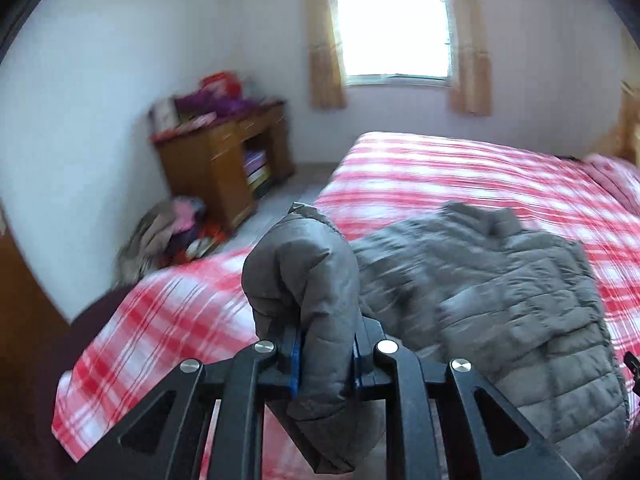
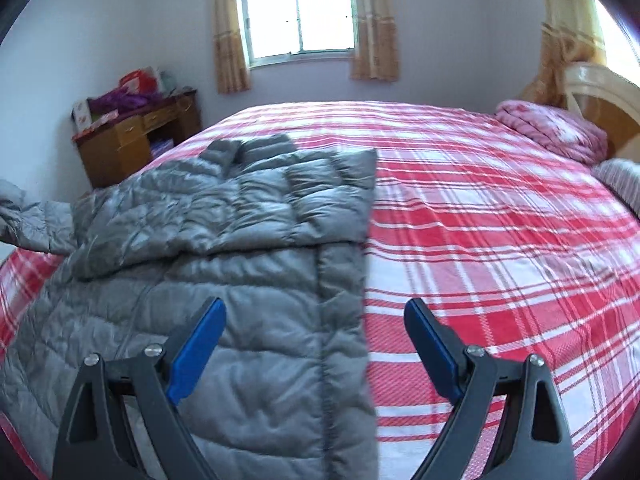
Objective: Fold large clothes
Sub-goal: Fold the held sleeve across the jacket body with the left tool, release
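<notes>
A grey quilted puffer jacket (image 2: 224, 240) lies on a red and white plaid bed (image 2: 480, 220). In the left wrist view its body (image 1: 500, 300) lies to the right on the bed (image 1: 440, 168). My left gripper (image 1: 326, 352) is shut on the jacket's sleeve (image 1: 304, 272), which bulges up between the blue pads and hangs below them. My right gripper (image 2: 316, 320) is open and empty, just above the jacket's right edge. The held sleeve shows at the far left of the right wrist view (image 2: 28, 216).
A wooden desk (image 1: 224, 152) with clutter on top stands by the far wall, also in the right wrist view (image 2: 132, 136). A heap of clothes (image 1: 172, 232) lies on the floor beside it. A pink folded quilt (image 2: 556, 128) and headboard (image 2: 600, 96) are at the right.
</notes>
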